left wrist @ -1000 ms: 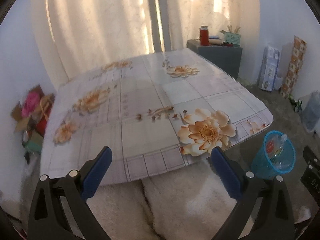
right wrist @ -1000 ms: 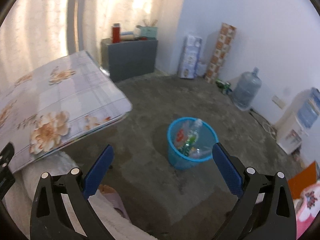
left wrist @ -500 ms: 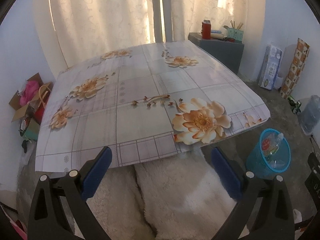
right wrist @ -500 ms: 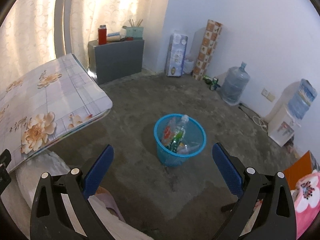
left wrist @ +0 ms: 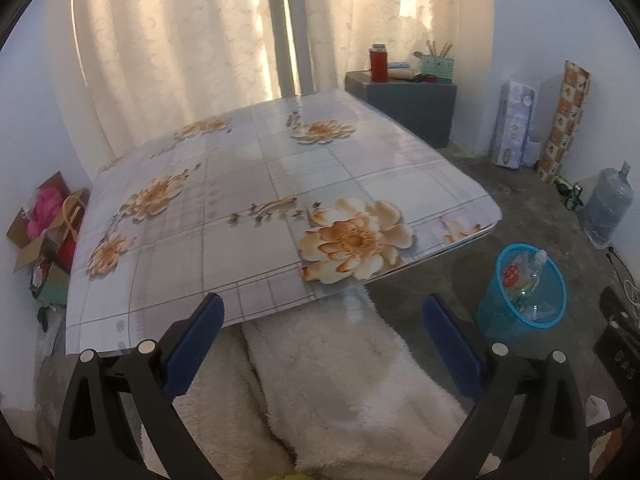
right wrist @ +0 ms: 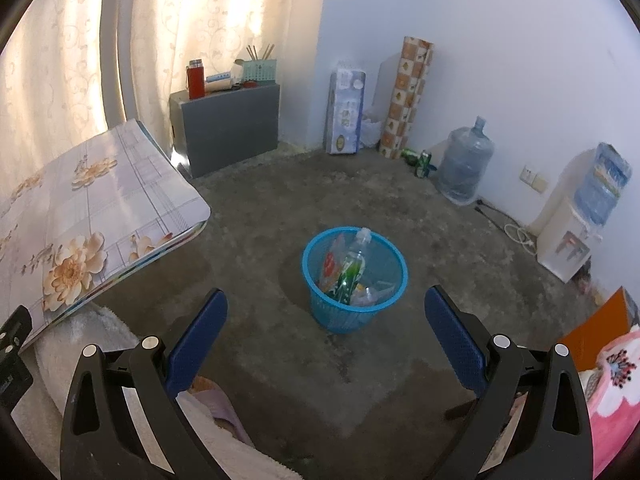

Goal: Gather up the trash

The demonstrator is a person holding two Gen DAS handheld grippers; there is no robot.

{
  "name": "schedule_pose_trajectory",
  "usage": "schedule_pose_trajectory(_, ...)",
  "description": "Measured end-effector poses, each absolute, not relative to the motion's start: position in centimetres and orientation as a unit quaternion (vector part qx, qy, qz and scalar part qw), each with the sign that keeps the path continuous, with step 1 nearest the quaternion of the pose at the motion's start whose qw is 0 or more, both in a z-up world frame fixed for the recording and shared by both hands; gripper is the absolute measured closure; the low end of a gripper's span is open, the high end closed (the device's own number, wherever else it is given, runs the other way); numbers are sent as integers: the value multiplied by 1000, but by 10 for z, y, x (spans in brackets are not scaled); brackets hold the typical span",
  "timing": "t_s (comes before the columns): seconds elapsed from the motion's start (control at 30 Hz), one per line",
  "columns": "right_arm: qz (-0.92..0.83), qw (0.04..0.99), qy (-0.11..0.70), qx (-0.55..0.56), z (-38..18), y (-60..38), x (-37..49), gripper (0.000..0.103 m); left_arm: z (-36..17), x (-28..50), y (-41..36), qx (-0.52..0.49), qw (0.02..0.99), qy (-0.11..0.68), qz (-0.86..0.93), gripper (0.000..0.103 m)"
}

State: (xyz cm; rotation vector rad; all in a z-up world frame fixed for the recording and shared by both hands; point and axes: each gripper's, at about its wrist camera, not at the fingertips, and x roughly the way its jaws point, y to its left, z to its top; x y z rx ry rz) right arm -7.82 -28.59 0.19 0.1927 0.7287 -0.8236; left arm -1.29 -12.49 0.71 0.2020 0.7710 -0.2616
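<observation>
— Both claws are empty, then?

— Yes. My left claw (left wrist: 320, 320) is spread wide over the near edge of the table (left wrist: 256, 184), and my right claw (right wrist: 326, 320) is spread just as wide above the floor (right wrist: 360, 200), pinching nothing.

— Where is the trash?

— In the blue bin (right wrist: 355, 280), which stands on the floor off the table's right corner. A bottle (right wrist: 354, 264) and some wrappers (right wrist: 330, 264) lie inside it.

— So how much is left?

— Little, I judge. The flowered tabletop shows nothing on it. Two green cans (right wrist: 418, 160) lie on the floor by the far wall, near the big water jug (right wrist: 464, 168); whether they count as trash I cannot tell.

— And the room?

— Bare concrete floor, curtains (left wrist: 180, 60) behind the table, a grey cabinet (right wrist: 228, 132) in the corner, a white fleece blanket (left wrist: 328, 392) under my left claw.
</observation>
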Motion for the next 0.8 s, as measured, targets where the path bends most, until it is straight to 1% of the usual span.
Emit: schedule_pose_trajectory(0.8, -397, 844, 348, 93, 1, -284, -79, 8, 10, -14, -132, 88, 908, 378, -158, 6)
